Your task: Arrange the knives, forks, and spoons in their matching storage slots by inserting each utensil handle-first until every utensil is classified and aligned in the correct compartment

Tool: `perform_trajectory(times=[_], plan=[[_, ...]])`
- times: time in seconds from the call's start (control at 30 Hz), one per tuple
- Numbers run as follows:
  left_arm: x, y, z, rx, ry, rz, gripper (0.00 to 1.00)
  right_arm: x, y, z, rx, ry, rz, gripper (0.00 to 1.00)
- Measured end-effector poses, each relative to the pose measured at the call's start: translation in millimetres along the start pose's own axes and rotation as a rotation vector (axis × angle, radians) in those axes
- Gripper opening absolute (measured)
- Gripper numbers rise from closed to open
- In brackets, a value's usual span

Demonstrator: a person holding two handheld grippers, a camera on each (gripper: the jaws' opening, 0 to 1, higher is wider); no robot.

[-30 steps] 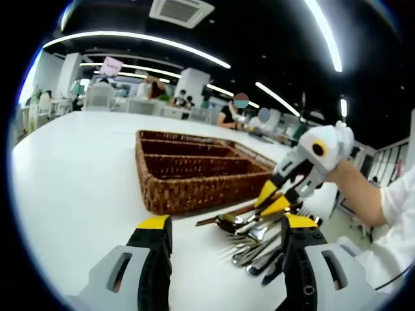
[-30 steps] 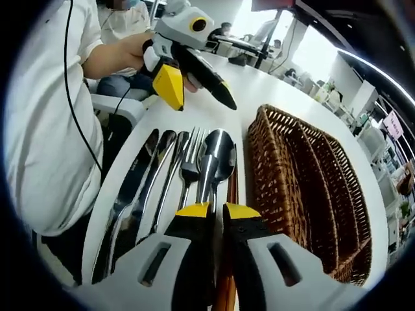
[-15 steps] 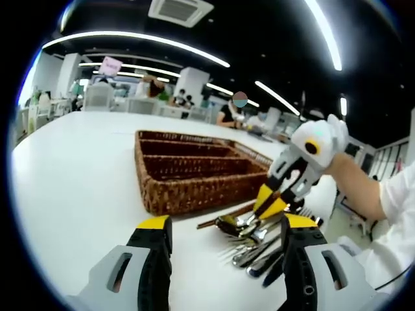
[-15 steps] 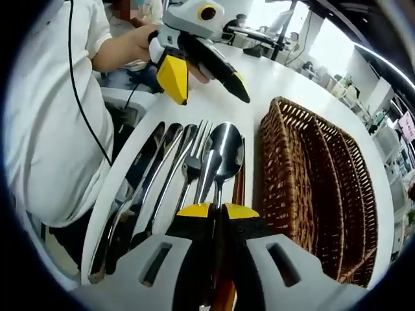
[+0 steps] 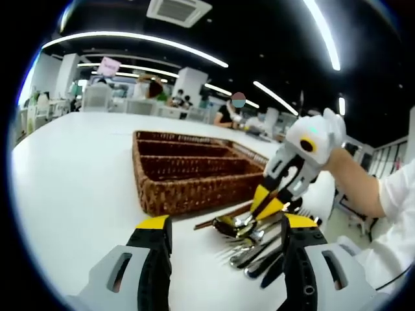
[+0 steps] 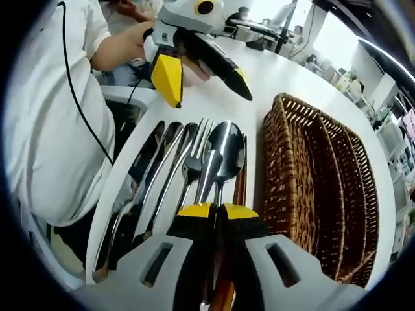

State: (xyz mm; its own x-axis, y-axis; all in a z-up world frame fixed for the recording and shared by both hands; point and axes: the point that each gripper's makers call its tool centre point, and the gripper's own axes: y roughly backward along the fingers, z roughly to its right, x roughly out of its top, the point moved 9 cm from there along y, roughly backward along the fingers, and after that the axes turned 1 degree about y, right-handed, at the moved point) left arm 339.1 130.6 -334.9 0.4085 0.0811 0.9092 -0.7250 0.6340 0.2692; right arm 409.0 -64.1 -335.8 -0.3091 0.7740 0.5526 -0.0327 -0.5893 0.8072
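Right gripper [image 6: 216, 208] closes its yellow-tipped jaws on the handle of a spoon [image 6: 220, 159]; the handle runs down between the jaws and out of sight, and in the left gripper view the right gripper [image 5: 267, 202] covers much of the pile, so single pieces there are hard to tell apart. Cutlery lies in a row on the white table [image 5: 71, 175]: knives [image 6: 139, 184], a fork [image 6: 192, 162], the spoon and a brown stick-like piece [image 6: 240, 184], just beside the wicker tray [image 6: 311, 188], whose long slots hold nothing that can be made out. Left gripper [image 5: 224, 236] hovers above the table with its jaws wide apart, gripping nothing, and in the right gripper view the left gripper [image 6: 201, 71] hangs beyond the bowl end of the row, in a bare hand [image 6: 139, 42]. Against half a second ago, the right gripper sits a touch lower over the spoon; the tray and cutlery lie as before.
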Motion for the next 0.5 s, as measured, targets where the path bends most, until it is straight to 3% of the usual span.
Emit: perform_trajectory(times=[0.5], plan=[[-2.5,0.9,1.8,-0.009,-0.009,-0.003,0.69,0.2,-0.3,3.2,0.009,-0.071,-0.016,0.04]])
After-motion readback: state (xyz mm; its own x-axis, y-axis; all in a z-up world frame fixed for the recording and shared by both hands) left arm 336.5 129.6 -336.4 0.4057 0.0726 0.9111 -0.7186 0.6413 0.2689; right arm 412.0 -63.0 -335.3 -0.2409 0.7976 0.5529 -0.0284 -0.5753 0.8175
